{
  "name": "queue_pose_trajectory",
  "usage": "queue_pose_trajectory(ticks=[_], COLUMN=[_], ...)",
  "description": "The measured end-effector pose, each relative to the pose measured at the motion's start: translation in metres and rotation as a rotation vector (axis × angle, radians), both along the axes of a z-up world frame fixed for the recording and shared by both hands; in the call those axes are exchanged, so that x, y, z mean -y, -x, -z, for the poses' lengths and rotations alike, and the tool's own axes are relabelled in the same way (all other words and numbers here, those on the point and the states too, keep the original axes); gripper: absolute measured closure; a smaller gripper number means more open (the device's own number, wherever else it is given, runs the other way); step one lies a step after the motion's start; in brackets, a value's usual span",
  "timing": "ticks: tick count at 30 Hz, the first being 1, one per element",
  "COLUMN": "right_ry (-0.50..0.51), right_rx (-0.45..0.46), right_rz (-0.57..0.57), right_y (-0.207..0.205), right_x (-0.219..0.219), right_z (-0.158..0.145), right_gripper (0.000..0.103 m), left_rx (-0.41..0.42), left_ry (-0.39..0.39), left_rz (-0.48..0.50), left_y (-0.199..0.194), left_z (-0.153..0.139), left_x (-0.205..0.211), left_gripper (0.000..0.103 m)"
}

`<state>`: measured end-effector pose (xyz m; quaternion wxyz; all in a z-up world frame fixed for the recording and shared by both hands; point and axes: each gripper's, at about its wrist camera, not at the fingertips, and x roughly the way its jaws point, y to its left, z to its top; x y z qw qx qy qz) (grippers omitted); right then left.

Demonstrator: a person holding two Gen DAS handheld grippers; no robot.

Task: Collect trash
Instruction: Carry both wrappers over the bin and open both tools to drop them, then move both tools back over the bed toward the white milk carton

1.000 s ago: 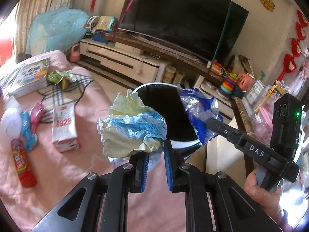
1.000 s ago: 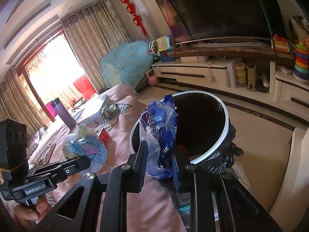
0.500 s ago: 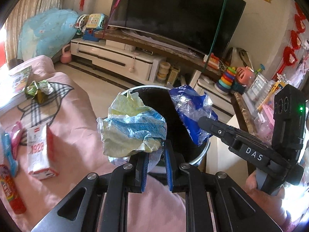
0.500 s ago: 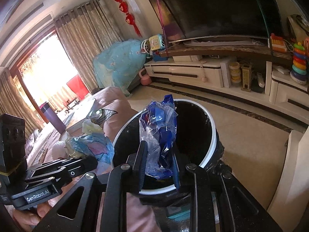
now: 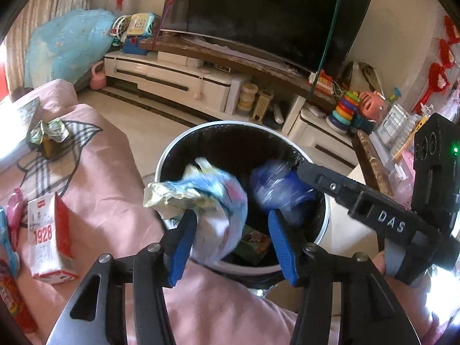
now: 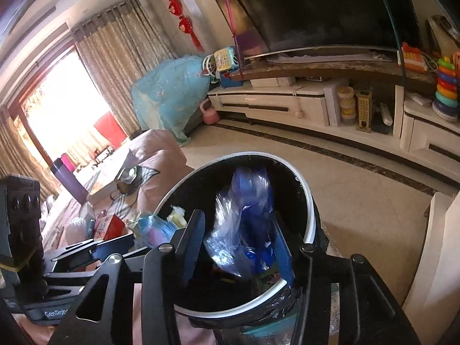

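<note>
Pink bedsheet [image 5: 109, 178] beside a black-lined trash bin [image 5: 172, 155]; both the left claw [image 5: 230, 238] and right claw [image 6: 238, 241] gape over it. Crumpled wrapper [image 5: 207, 198] and blue bag [image 6: 247, 215] are motion-blurred.

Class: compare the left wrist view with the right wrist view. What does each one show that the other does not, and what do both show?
Only the left wrist view shows the red and white carton lying on the pink cover, the red bottle at the left edge, and the left gripper with jaws spread around the crumpled wrapper.

Only the right wrist view shows the bright window, the curtains and the purple flask.

Both show the bin, the blue bag blurred between the right gripper's open jaws, and the television.
</note>
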<state>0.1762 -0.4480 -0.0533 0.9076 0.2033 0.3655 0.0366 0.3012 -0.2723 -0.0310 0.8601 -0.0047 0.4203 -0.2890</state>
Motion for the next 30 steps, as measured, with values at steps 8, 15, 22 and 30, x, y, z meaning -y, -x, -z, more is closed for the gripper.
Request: queue_pose_trajectory(ticks=[8, 15, 22, 30], right_ry=[-0.018, -0.034, -0.056, -0.063], right_rx=[0.018, 0.051, 0.053, 0.017], right_rz=[0.003, -0.016, -0.066, -0.136], right_y=[0.007, 0.024, 0.034, 0.039], right_x=[-0.005, -0.023, -0.057, -0.102], right_z=[-0.005, -0.017, -0.016, -0.007], right_gripper=[0.04, 0.028, 0.011, 0.008], left_rx=[0.0, -0.008, -0.016, -0.023], left_ry=[0.028, 0.055, 0.062, 0.064], left_rz=[-0.035, -0.103, -0.208, -0.334], left_y=[0.028, 0.059, 0.094, 0.128], left_z=[0.001, 0.003, 0.002, -0.003], left_x=[-0.024, -0.064, -0.118, -0.175], left_gripper=[0.042, 0.04, 0.04, 0.039])
